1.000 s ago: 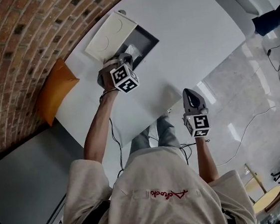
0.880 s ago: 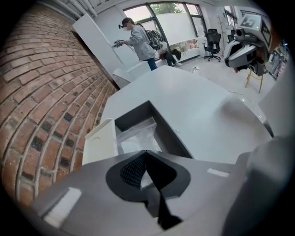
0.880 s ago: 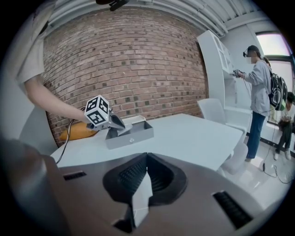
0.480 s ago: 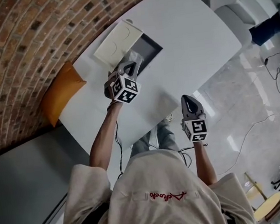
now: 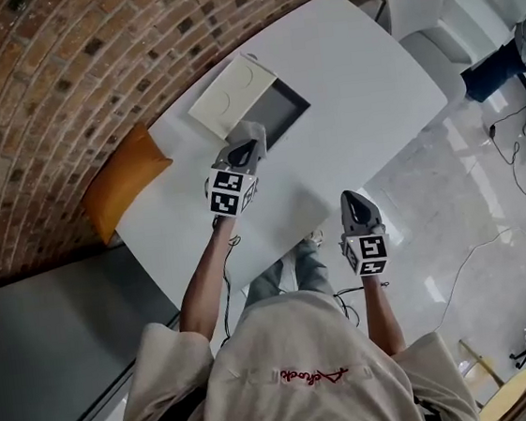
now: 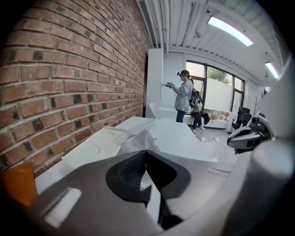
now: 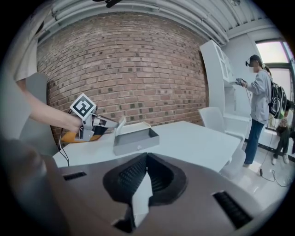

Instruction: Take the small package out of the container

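Head view, against a second ago: left gripper point(image 5: 254, 132) has come up out of the grey container point(image 5: 282, 110) and rolled, so its marker cube now faces the camera more squarely. Its tip, which was down inside the tray, now hangs over the container's near-left end. The crinkled white packet that lay under the jaws in the tray is no longer on the tray floor, which shows bare grey. Right gripper point(image 5: 350, 197) has barely shifted, off the white table's point(image 5: 359, 62) near edge on the right, well apart from the container. Left gripper view: jaws clamped on the small package point(image 6: 137, 139), which sticks out past the fingertips, with the tabletop beyond it. Right gripper view confirms this from the side: the package point(image 7: 120, 125) is pinched at the left gripper's tip, lifted clear above the container's left rim and touching neither tray nor table. Right gripper's own jaws are closed together with nothing between them. White lid point(image 5: 230, 93) lies flat against the container's far-left side. Orange cushion point(image 5: 124, 181) sits left of the table by the brick wall.
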